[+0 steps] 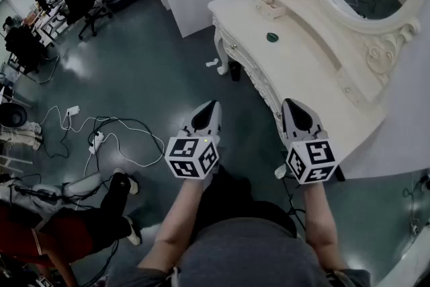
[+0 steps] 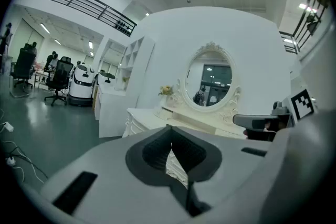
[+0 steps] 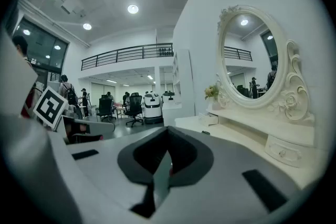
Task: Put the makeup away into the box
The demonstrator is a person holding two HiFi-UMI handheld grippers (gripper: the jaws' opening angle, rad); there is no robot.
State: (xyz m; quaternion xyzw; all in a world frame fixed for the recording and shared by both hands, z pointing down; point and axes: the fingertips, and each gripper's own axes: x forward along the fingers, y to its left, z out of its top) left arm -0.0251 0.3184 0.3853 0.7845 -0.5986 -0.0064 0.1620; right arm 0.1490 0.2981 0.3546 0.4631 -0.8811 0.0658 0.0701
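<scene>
Jaws pressed together, left gripper [image 1: 213, 103] and right gripper [image 1: 289, 102] point nearly level, side by side.

No text, label, brand, number or sign can be read in any view.

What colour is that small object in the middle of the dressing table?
The small object is dark green; the head view shows it best.
</scene>
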